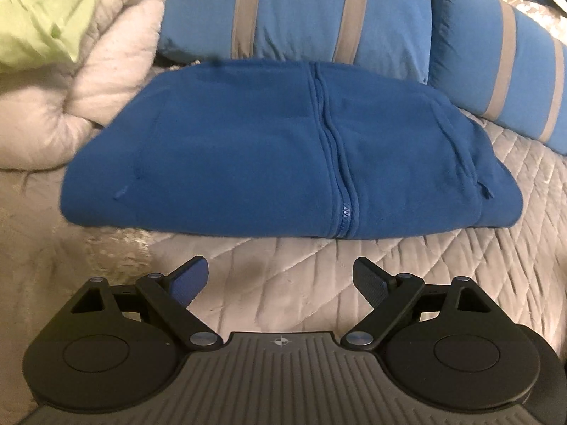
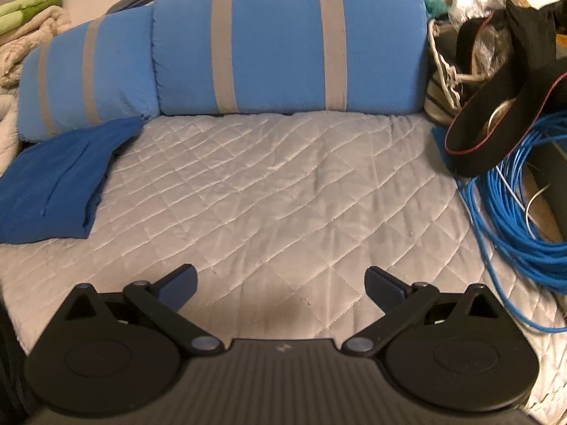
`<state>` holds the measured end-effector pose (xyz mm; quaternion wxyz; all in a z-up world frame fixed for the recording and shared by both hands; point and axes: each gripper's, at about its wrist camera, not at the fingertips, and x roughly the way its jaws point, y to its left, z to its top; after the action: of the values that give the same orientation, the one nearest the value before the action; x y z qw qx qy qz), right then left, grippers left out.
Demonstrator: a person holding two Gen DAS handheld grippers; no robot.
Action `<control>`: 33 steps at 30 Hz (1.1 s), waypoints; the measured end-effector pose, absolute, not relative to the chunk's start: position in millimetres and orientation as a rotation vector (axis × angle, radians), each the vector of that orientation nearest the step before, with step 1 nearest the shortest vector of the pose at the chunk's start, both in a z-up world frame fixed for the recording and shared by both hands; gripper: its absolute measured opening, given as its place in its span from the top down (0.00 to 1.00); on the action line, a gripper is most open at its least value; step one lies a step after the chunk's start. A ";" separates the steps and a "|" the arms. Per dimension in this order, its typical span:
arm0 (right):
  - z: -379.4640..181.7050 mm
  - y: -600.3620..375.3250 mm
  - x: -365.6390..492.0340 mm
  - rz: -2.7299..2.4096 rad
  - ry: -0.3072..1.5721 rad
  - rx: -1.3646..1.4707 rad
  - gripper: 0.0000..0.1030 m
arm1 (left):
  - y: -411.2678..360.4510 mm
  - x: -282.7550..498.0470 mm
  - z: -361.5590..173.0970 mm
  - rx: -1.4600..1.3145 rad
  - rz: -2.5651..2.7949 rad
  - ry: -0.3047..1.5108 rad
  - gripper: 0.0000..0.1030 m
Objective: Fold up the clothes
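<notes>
Hand-held gripper (image 2: 280, 283) beside blue cable coil (image 2: 514, 219)

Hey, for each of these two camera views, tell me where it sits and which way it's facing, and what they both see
Left wrist: on the left gripper, looking along its open fingers at the folded blue jacket lying on the quilted bedspread; no hand shows.
Right wrist: on the right gripper, open too, facing bare bedspread with a coil of blue cable at the right; no hand shows.
Shared: the jacket, at the left edge of the right view, the striped blue pillows, the bedspread.
</notes>
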<state>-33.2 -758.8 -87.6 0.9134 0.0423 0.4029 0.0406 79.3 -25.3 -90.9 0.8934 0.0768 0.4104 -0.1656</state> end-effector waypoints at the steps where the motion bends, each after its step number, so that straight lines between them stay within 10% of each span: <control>1: -91.0 -757.9 -30.4 0.079 0.832 0.087 0.01 | -26.5 81.2 -94.3 0.156 -0.347 0.854 0.13; 33: -178.3 -757.3 48.7 -0.080 0.836 0.061 0.00 | -48.2 117.5 -156.3 0.157 -0.261 0.829 0.00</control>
<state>48.7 -757.3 -178.3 0.9127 0.0297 0.4057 -0.0388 117.5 -48.2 -156.3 0.9040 0.0761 0.4012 -0.1265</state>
